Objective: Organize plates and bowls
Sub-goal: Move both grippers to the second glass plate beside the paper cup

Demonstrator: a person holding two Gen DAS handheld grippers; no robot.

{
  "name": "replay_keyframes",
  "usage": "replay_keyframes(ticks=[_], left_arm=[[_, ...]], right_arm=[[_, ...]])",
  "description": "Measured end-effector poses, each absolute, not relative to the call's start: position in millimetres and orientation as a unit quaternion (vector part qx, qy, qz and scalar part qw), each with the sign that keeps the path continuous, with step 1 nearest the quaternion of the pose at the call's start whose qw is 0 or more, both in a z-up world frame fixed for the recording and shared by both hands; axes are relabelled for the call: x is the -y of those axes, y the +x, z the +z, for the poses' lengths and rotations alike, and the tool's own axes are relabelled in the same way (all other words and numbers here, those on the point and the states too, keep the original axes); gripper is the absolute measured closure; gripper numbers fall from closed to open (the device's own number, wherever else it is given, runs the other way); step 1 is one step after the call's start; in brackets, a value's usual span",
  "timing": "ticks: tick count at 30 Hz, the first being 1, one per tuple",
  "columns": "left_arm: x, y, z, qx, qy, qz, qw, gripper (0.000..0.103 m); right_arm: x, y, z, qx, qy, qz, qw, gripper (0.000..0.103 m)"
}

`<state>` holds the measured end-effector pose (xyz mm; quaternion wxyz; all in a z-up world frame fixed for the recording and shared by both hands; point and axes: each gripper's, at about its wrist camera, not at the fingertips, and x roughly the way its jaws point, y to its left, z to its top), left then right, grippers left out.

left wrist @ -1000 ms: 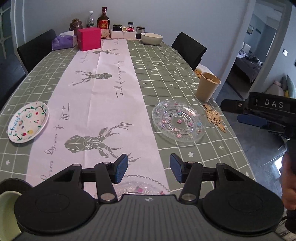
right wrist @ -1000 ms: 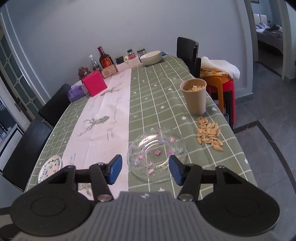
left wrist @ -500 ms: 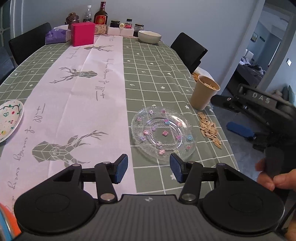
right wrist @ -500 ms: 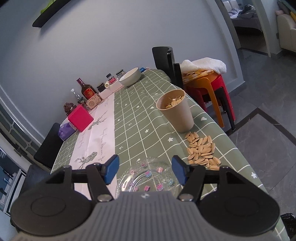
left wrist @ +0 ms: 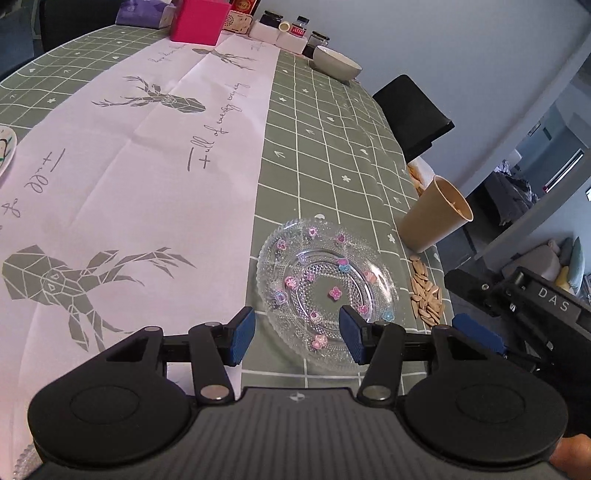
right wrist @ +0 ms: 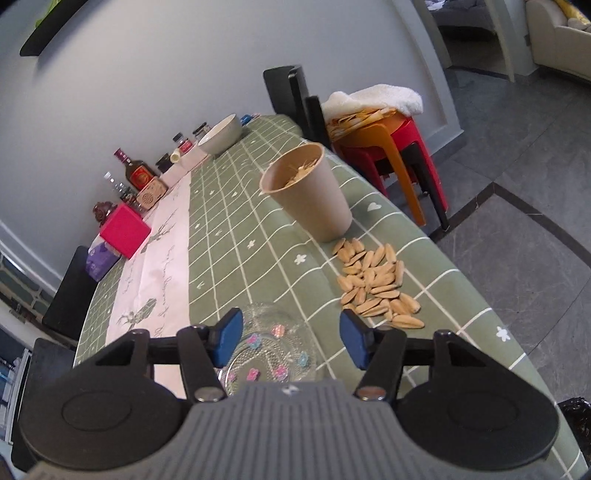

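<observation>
A clear glass plate with small coloured flowers [left wrist: 327,291] lies on the green checked tablecloth near the table's right edge. My left gripper [left wrist: 297,334] is open, just above the plate's near rim, holding nothing. My right gripper [right wrist: 291,338] is open over the same plate [right wrist: 273,347], empty; it also shows in the left wrist view [left wrist: 524,310] at the right. A painted white plate [left wrist: 5,149] is at the far left edge. A grey-white bowl [left wrist: 336,66] stands at the table's far end, also seen in the right wrist view [right wrist: 221,134].
A tan cup of seeds [right wrist: 306,192] and a pile of loose seeds [right wrist: 373,284] lie right of the glass plate. A pink box [left wrist: 195,20], bottles and jars stand at the far end. Black chair [left wrist: 410,110] and stacked stools [right wrist: 391,147] flank the right side.
My left gripper has swung right and come down close over the glass plate. My right gripper has dropped lower and tilted, so the plate now sits under its fingers.
</observation>
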<state>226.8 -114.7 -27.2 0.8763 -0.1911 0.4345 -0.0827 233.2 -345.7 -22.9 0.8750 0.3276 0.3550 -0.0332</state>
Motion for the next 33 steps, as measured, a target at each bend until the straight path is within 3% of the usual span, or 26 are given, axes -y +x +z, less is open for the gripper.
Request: replay_keyframes(ticks=[6,8,17,33], left_arm=[[122,223,-25,-0.394,-0.164,-0.092,0.9,0.041],[123,221,-24,-0.379,-0.155,-0.094,0.908,0.041],[122,220,-23,-0.358,-0.167,-0.12,0.911,0.041],[103,241,-49,-0.364,-0.24,-0.11,0.893,0.042]], right_arm=[[352,232,-32,-0.36,0.357,-0.042,0.861,0.053],[357,223,-34,-0.329,0.393,-0.036,0.858,0.053],[344,212,-25,-0.301,0.397,-0.02,0.867,0.046],[347,216,-88,-0.272,0.471,-0.032,0.839,0.049]])
